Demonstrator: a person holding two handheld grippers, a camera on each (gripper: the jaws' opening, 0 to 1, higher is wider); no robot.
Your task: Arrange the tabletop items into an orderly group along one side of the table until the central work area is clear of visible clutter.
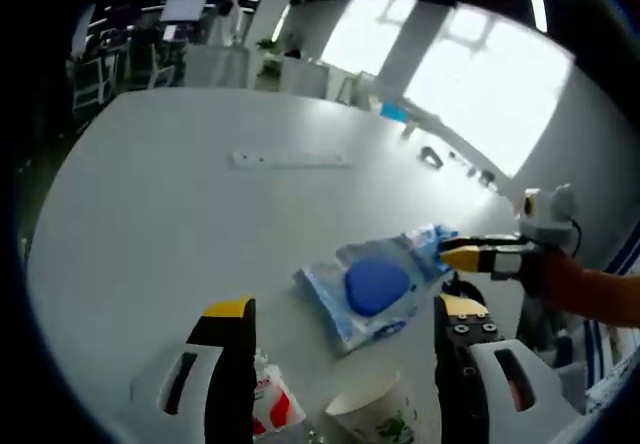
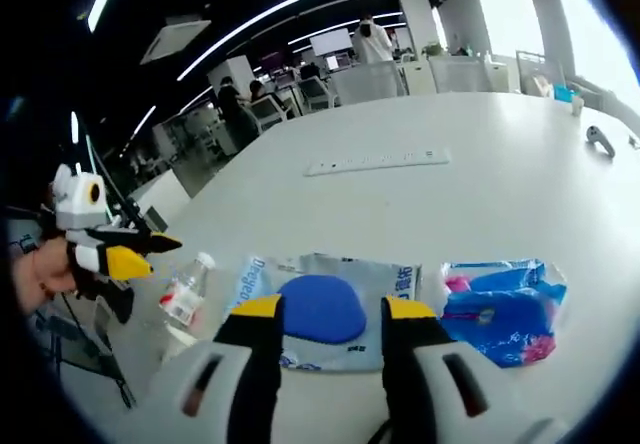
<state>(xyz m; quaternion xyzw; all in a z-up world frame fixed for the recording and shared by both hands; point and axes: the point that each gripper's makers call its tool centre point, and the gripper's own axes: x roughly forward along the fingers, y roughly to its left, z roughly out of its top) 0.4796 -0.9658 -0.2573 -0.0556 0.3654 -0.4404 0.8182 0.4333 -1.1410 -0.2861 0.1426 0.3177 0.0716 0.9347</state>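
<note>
A clear packet with a blue oval pad [image 1: 375, 289] [image 2: 320, 309] lies flat on the white table [image 1: 200, 194]. My right gripper [image 2: 330, 339] is open, its yellow-tipped jaws standing either side of the packet's near edge. In the left gripper view it comes in from the right [image 1: 470, 258], at the packet's far edge. A second packet, blue and pink [image 2: 500, 309] [image 1: 432, 236], lies beside the first. My left gripper [image 1: 345, 334] is open wide over a paper cup [image 1: 375, 414] and a small red-labelled bottle [image 1: 270, 404] [image 2: 185, 299]. In the right gripper view it hangs at the left [image 2: 125, 254].
A white power strip [image 1: 290, 160] [image 2: 375, 161] lies across the middle of the table. Small dark items [image 1: 432, 157] [image 2: 600, 141] sit near the window-side edge. An orange sleeve [image 1: 600, 299] reaches in behind the right gripper. Desks, chairs and people stand beyond the far end.
</note>
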